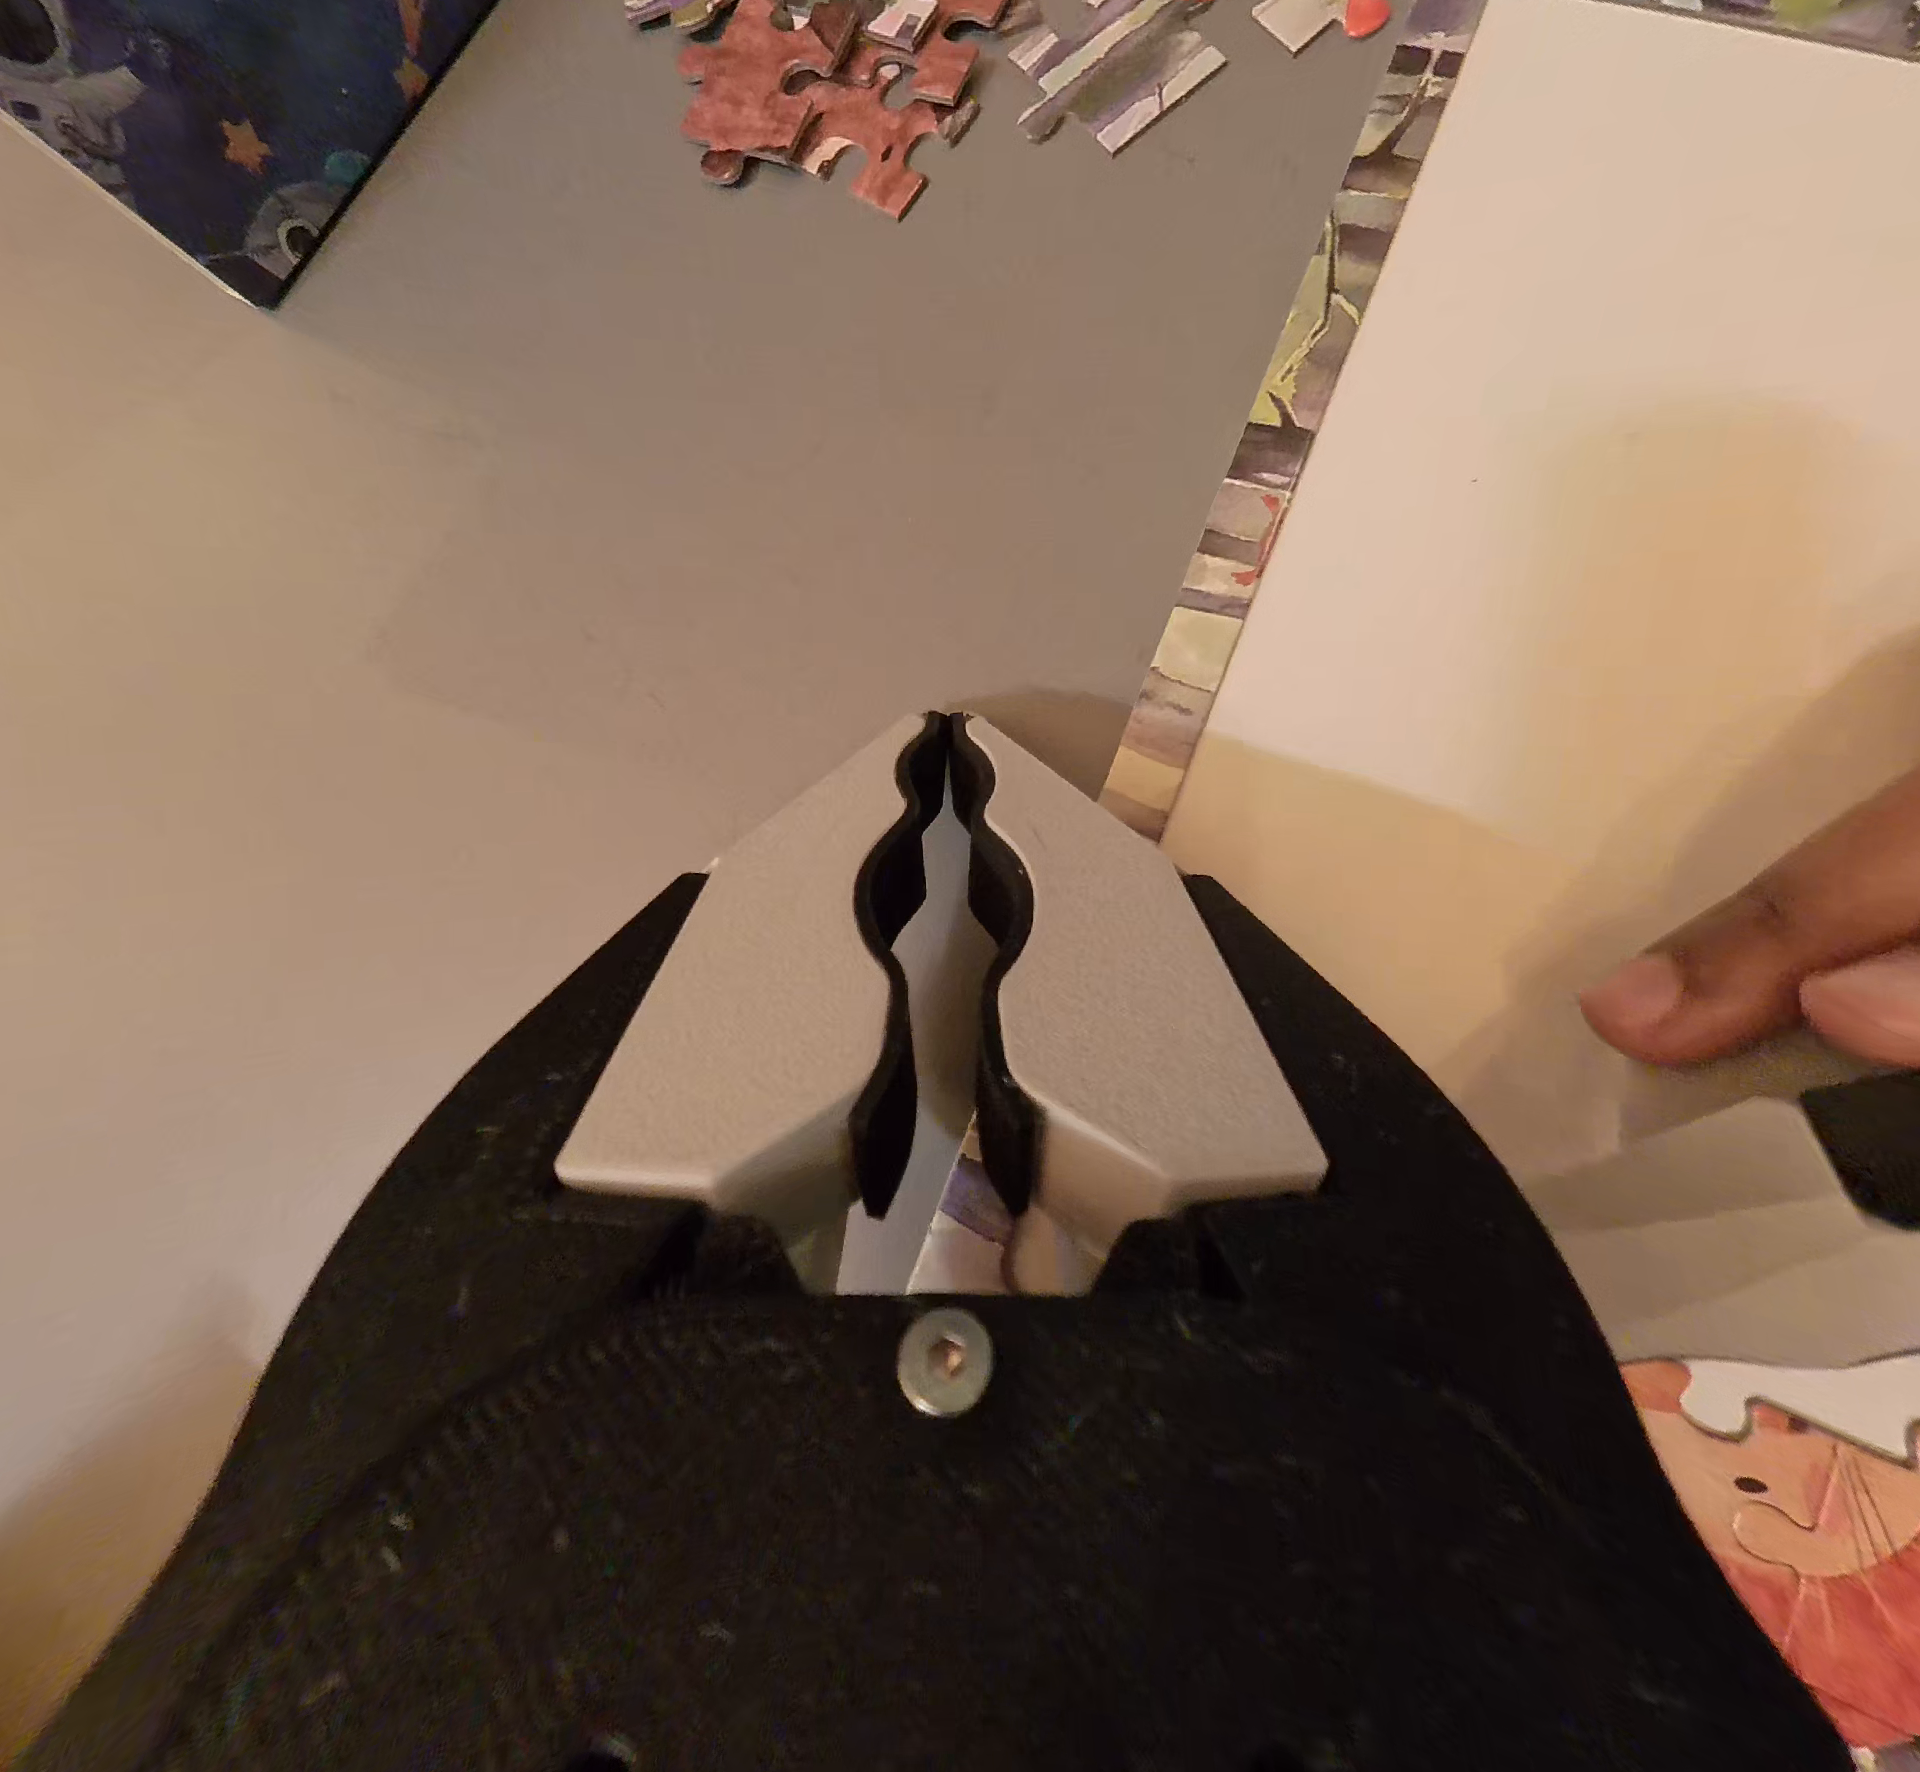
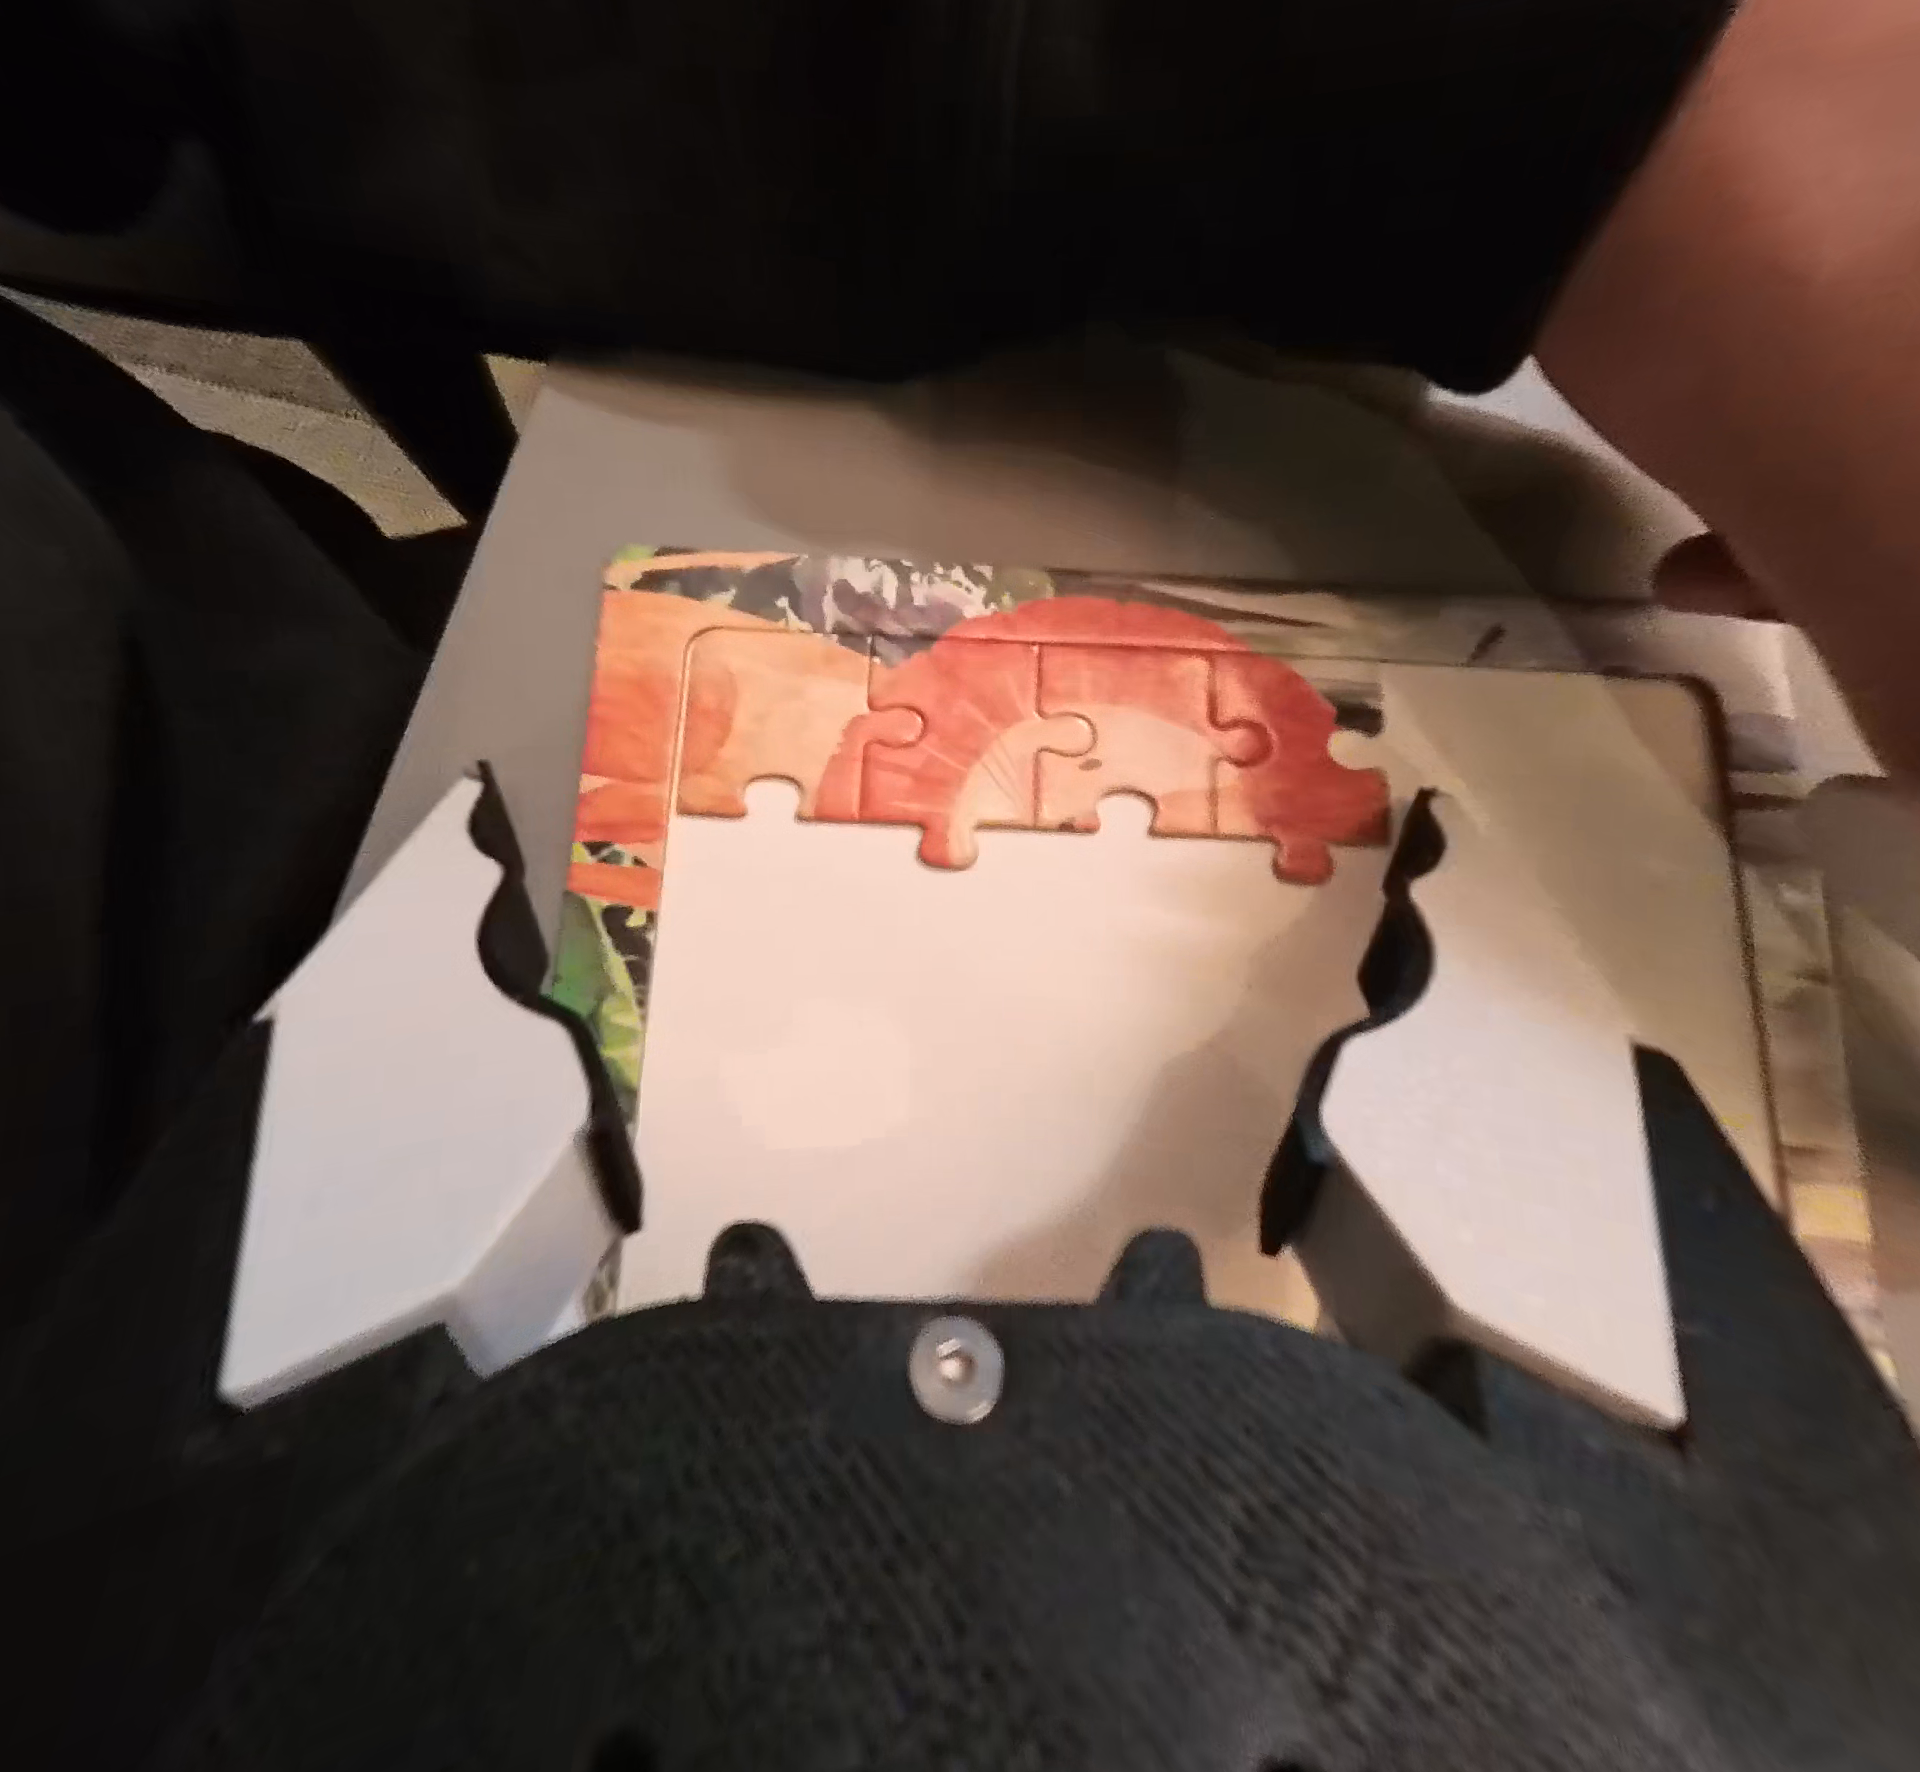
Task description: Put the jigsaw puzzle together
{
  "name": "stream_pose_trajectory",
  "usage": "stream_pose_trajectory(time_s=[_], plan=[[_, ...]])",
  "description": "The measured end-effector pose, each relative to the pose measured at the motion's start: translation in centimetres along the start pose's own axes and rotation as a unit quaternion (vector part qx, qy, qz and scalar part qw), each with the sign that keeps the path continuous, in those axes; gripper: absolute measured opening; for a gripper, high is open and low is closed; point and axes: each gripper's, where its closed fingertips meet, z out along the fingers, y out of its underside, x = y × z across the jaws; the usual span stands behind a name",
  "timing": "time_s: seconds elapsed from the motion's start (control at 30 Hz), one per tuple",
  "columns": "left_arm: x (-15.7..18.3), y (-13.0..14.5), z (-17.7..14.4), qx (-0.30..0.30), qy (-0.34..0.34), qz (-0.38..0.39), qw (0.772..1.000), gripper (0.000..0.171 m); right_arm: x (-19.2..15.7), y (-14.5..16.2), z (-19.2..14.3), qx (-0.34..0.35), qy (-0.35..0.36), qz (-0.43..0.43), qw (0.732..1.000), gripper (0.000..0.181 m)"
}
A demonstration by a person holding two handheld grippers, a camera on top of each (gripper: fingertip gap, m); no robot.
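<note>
The puzzle tray (image 1: 1579, 434) has a white inner floor and a painted border (image 1: 1288, 392). It lies to the right in the left wrist view. My left gripper (image 1: 940, 723) is shut with nothing visible between its tips, low over the tray's left edge. A pile of loose pieces (image 1: 831, 29) lies on the table far ahead. In the right wrist view my right gripper (image 2: 956, 787) is wide open and empty above the tray floor (image 2: 935, 1047). A row of several joined orange-red pieces (image 2: 1039, 735) sits along the tray's far edge, between the fingertips.
A dark blue space-themed board (image 1: 208, 60) lies at the far left. A hand (image 1: 1766, 974) holding the other gripper (image 1: 1870, 1151) reaches in from the right. The joined pieces (image 1: 1818, 1535) show at the lower right. A person's dark clothing (image 2: 727, 112) and forearm (image 2: 1766, 268) fill the right view's top.
</note>
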Motion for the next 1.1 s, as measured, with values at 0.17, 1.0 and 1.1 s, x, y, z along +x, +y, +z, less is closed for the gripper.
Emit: stream_pose_trajectory(time_s=[0.17, 1.0, 1.1], plan=[[0.0, 0.0, 0.0, -0.001, 0.000, 0.000, 1.000, 0.000, 0.0, 0.1, 0.1, -0.004, -0.005, 0.006, 1.000, 0.158], [-4.4, -1.1, -2.6, 0.059, -0.081, -0.068, 0.993, 0.000, 2.0, 0.5, -0.8, 0.005, 0.030, 0.040, 0.999, 0.142], [-5.0, -2.4, -4.2, 0.124, -0.054, -0.129, 0.982, 0.000, 2.4, 0.7, -1.0, 0.005, 0.036, 0.046, 0.998, 0.142]])
